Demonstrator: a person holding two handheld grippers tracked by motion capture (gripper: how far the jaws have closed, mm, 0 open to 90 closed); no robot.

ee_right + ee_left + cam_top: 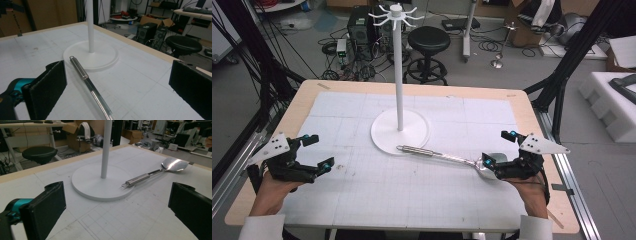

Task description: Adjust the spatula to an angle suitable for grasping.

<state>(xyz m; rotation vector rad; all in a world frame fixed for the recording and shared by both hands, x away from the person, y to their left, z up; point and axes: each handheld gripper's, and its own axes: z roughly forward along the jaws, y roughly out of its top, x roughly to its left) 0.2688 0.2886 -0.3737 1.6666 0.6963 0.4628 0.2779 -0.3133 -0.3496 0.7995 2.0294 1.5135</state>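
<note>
A steel spoon (437, 154) lies on the white gridded mat, its ribbed handle (136, 180) resting on the rim of the white stand's round base (384, 134) and its bowl (174, 164) toward the right. The stand's pole (398, 75) rises to a crown of hooks (395, 15). My right gripper (499, 148) is open, its jaws straddling the spoon's bowl end; the shaft (93, 90) runs between them. My left gripper (316, 152) is open at the mat's left edge, nothing between its jaws.
The wooden table (302, 97) carries the white mat (362, 190). Behind the table stand a black stool (428, 42) and a computer tower (358, 25) among cables. White foam blocks (612, 100) sit off to the right.
</note>
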